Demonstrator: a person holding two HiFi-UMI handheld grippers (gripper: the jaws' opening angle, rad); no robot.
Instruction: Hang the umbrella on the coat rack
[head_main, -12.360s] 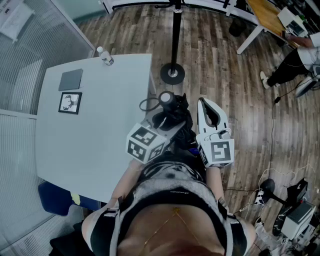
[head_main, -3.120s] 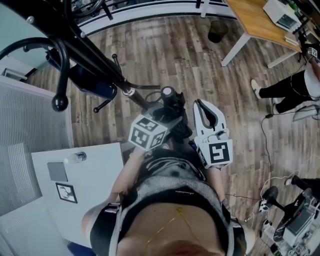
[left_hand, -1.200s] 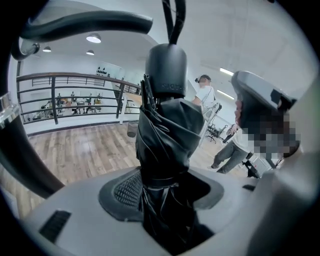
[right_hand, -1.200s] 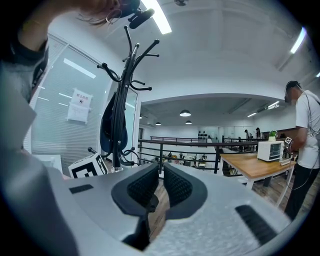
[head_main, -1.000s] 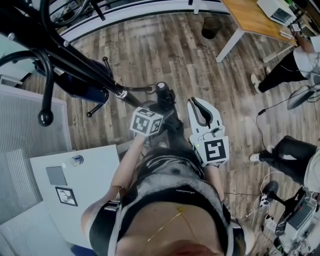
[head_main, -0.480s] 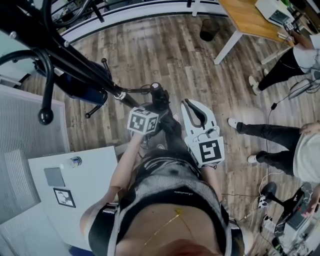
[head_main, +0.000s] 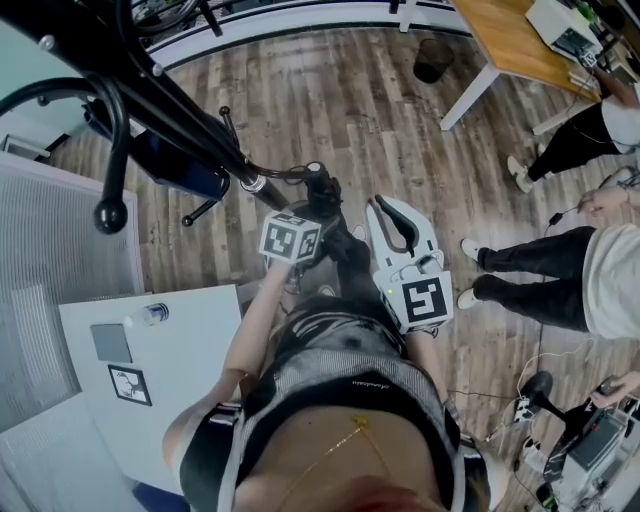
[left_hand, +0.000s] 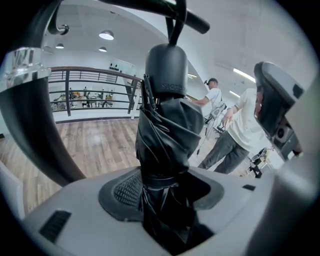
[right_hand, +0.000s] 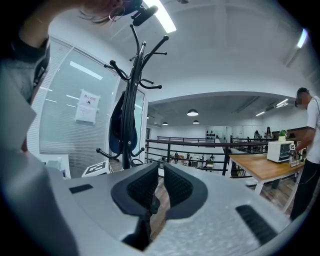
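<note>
Clamping the creased, furled black fabric umbrella (left_hand: 165, 125), left claw (left_hand: 167, 194); right claw (right_hand: 159, 187) pinched together, empty.

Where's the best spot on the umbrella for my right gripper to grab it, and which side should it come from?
Probably the rounded handle, from the right. The left gripper is clamped on the folded canopy of the umbrella just below, so the handle is the bare, stiff part. Stay under the strap loop at its top, and open the right gripper first: its fingers are shut.

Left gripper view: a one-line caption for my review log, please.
Left gripper jaws clamp a folded black umbrella, its strap reaching the coat rack arm overhead.
</note>
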